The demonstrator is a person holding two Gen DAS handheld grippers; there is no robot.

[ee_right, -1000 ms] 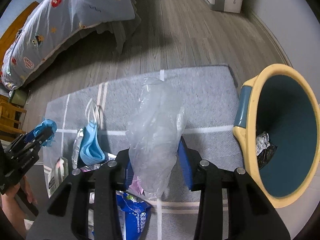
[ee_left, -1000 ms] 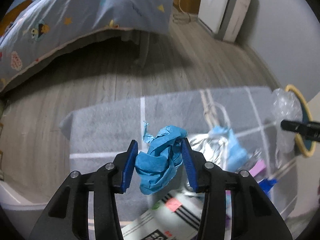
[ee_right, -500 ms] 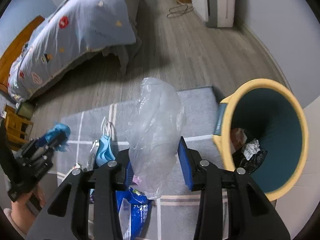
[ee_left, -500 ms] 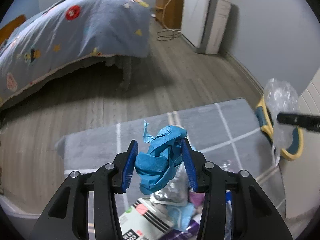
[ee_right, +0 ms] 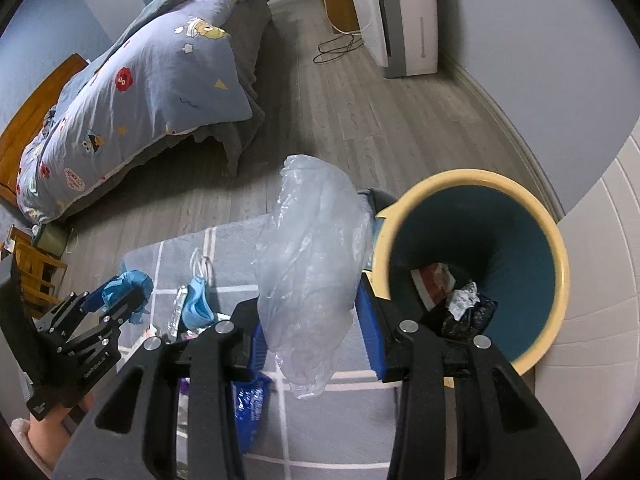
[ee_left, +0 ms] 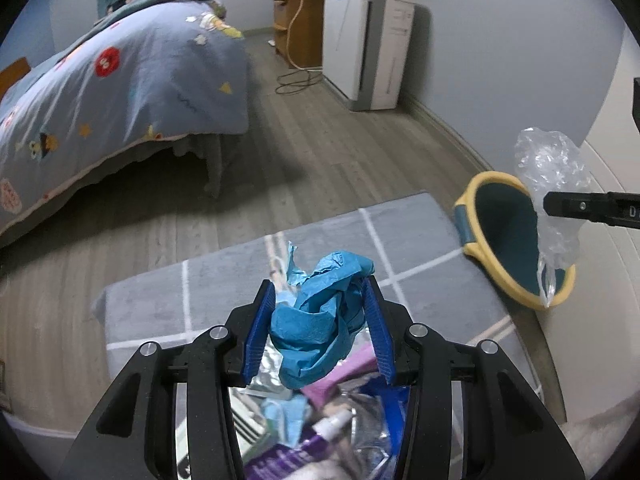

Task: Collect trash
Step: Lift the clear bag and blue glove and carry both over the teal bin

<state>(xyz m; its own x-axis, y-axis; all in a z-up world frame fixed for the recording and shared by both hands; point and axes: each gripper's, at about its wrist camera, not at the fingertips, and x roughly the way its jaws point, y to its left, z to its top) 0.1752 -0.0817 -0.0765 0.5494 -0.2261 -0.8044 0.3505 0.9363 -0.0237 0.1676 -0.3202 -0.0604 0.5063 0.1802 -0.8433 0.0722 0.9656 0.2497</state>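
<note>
Room: bedroom with gray wood floor, bed (ee_left: 120, 92) with a blue cartoon cover, white machine (ee_left: 368, 40) by the wall.
Landmark: yellow bin (ee_right: 560, 280) with a dark blue inside, standing at the far right corner of the gray rug (ee_left: 168, 312).
Inside the bin: a few scraps already at the bottom.
Left gripper (ee_left: 320, 322): clamped on a crumpled blue paper wad (ee_left: 316, 328), well to the left of the bin, above the rug.
Right gripper (ee_right: 312, 332): clamped on a clear plastic bag (ee_right: 312, 264), just beside the bin's left rim, not yet over the hole.
Paper wad feel: light, soft, squashy; easy to pinch across the fat middle, as now.
Plastic bag feel: very light, thin, floppy, likely a bit slippery; best pinched low where bunched, with the top free to flop.
More trash: blue face mask (ee_right: 198, 304), shiny wrappers and a blue packet (ee_right: 248, 404) on the rug, left of the bin.
Watch out: bag could cling to the pads when let go, or float past the rim.
</note>
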